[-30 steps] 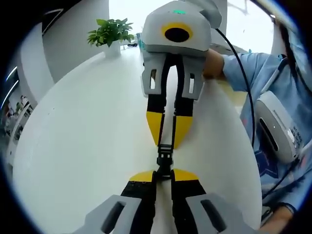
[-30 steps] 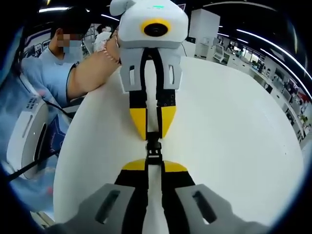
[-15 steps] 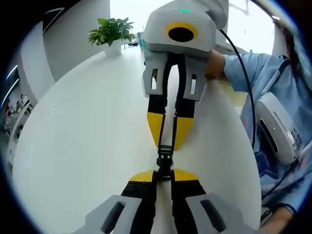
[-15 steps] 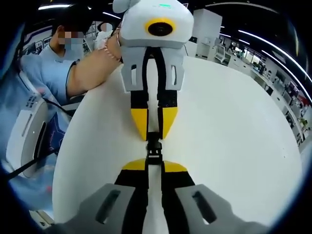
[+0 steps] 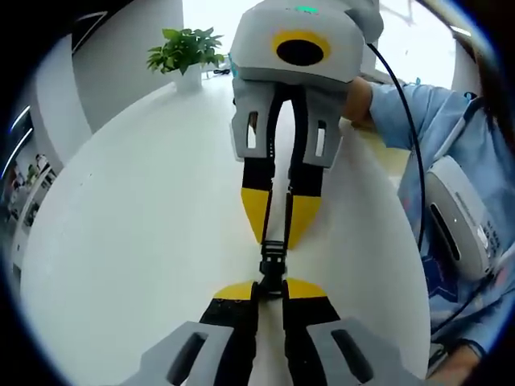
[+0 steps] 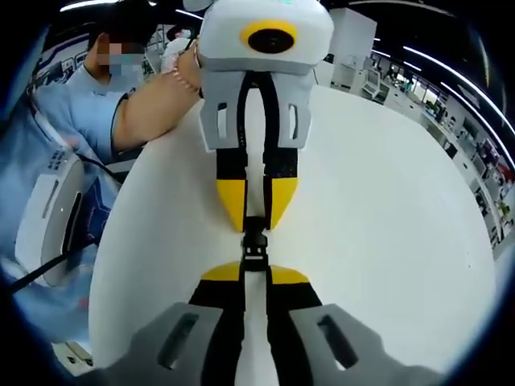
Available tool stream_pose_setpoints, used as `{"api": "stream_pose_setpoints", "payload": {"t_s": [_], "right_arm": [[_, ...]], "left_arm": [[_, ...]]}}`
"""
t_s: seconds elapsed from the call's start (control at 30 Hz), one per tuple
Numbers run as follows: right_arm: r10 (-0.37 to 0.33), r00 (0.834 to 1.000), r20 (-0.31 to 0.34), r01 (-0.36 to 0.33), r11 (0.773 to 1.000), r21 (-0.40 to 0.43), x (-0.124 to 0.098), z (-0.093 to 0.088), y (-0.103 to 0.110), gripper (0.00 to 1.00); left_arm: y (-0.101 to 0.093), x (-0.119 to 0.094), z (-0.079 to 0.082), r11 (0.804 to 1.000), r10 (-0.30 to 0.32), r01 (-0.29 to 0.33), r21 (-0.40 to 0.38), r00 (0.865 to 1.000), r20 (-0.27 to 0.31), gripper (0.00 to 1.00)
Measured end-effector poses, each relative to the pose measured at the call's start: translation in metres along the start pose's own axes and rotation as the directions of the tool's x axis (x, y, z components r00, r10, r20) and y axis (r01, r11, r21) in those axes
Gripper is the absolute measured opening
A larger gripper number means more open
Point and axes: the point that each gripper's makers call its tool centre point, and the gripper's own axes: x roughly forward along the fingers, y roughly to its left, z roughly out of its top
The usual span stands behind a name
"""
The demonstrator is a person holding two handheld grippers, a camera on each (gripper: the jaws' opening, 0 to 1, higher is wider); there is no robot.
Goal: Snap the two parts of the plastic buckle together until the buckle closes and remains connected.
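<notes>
— Where the two tools meet over the white table (image 5: 137,241), what sits between them?

— Nearest in the left gripper view, the left gripper (image 5: 269,288) rises from the bottom edge, its yellow-tipped jaws pressed onto one end of the black buckle (image 5: 271,261). From the far side the right gripper (image 5: 276,233) comes nose to nose with it, jaws pinching the buckle's other end. The buckle hangs in the short gap between the two sets of tips, just above the tabletop.

— And from the opposite side?

— Same arrangement, mirrored. In the right gripper view, the right gripper (image 6: 254,273) pinches the near end of the buckle (image 6: 254,248), and the left gripper (image 6: 256,223) grips the far end. Whether the two halves are fully latched, I cannot tell.

— What lies farther back?

— Beyond the tools, a person in a blue sleeve (image 5: 414,112) holds the right gripper; a bare forearm (image 6: 157,108) reaches to the left one. A potted plant (image 5: 185,56) stands at the table's far edge.
</notes>
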Motion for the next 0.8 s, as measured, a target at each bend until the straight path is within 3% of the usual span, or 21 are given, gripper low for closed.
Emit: {"api": "stream_pose_setpoints", "payload": {"t_s": [0.8], "right_arm": [[0.024, 1.0, -0.01, -0.025, 0.999, -0.023, 0.0043, 0.0021, 0.0057, 0.06]], "left_arm": [[-0.0013, 0.0008, -0.0028, 1.0, 0.007, -0.007, 0.005, 1.0, -0.007, 0.07]]}}
